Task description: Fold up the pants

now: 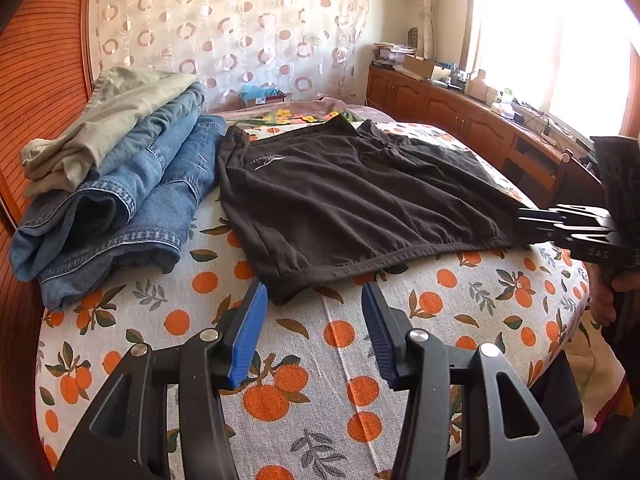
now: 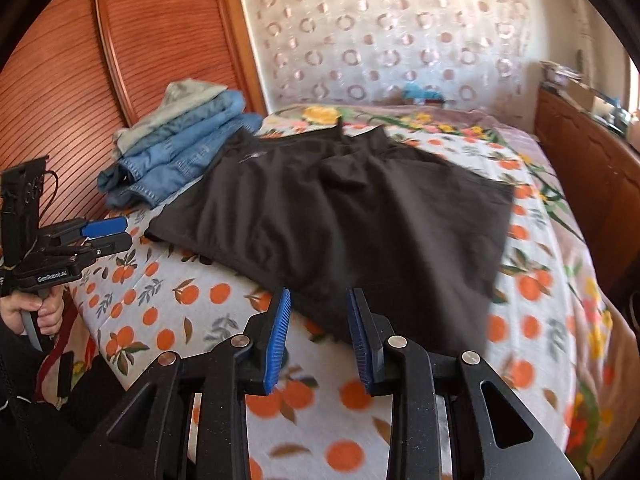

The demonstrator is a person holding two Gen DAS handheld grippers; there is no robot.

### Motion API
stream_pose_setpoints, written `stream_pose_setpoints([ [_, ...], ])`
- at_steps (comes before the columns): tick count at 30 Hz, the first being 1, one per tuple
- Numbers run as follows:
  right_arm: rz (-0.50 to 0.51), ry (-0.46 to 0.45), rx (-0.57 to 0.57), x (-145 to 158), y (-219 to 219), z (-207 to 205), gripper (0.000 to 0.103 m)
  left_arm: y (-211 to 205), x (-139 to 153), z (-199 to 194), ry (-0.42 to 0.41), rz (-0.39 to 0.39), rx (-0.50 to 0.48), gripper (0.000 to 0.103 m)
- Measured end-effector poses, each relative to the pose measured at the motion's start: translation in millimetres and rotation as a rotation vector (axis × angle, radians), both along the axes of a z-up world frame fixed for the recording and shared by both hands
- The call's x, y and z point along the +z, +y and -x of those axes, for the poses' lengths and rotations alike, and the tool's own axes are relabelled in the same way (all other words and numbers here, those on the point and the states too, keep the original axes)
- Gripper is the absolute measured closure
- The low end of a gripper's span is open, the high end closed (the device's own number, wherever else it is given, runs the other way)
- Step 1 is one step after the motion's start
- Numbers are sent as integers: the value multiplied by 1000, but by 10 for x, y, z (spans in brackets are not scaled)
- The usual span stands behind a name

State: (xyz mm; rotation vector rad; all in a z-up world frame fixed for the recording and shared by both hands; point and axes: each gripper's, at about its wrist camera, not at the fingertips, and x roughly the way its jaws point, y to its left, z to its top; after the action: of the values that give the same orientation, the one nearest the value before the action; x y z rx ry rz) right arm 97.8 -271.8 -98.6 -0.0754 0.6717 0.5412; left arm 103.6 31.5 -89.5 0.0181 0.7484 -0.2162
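- Left gripper (image 1: 314, 300): jaws wide apart, nothing in them. It sits just in front of the near hem of the dark pants (image 1: 352, 204), not touching.
- Right gripper (image 2: 319, 312): jaws partly apart, also let go, nothing pinched. The pants' near edge lies right past its tips.
- The pants lie flat in the middle of the bed, already folded over once, I think. They look like a wide dark square w/ a small pale logo near the far left.
- Next step, my guess: fold them once more. Do it well by grabbing both near corners at the same time, one per gripper. Pinch all the layers, not just the top one. Lift a bit, carry over evenly, then lay down slow so no bumps form.
- Cloth is soft and floppy w/ a stitched hem. It will sag and slip if held by too little.
- The bed sheet (image 1: 304, 364) under it is thin, w/ orange fruits & leaves. Don't pinch it too.
- Beside the pants, on the left: a pile of thick blue jeans (image 1: 120, 200) w/ a pale green garment (image 1: 108, 116) on top.
- Behind that: a ribbed wood headboard (image 1: 44, 80).
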Motion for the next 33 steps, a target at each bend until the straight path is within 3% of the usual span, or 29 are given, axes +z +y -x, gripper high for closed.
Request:
stream_pose_setpoints([
  [11,120,57,118,-227,573,-484,72,-13,-55,7,13,13,-5,53],
  [16,176,43,129,-258,689,-518,73,-4,-63,13,14,15,-6,53],
  [19,247,10,137,-268,803,-523,93,-24,-73,13,19,18,-16,53],
  [20,264,1,142,-253,834,-519,94,-48,-81,8,23,16,-24,53],
  [27,154,-32,105,37,736,-648,97,-266,-84,-78,32,4,-81,53],
  [33,139,-23,49,79,744,-865,97,-496,-46,-242,29,-9,-141,53],
])
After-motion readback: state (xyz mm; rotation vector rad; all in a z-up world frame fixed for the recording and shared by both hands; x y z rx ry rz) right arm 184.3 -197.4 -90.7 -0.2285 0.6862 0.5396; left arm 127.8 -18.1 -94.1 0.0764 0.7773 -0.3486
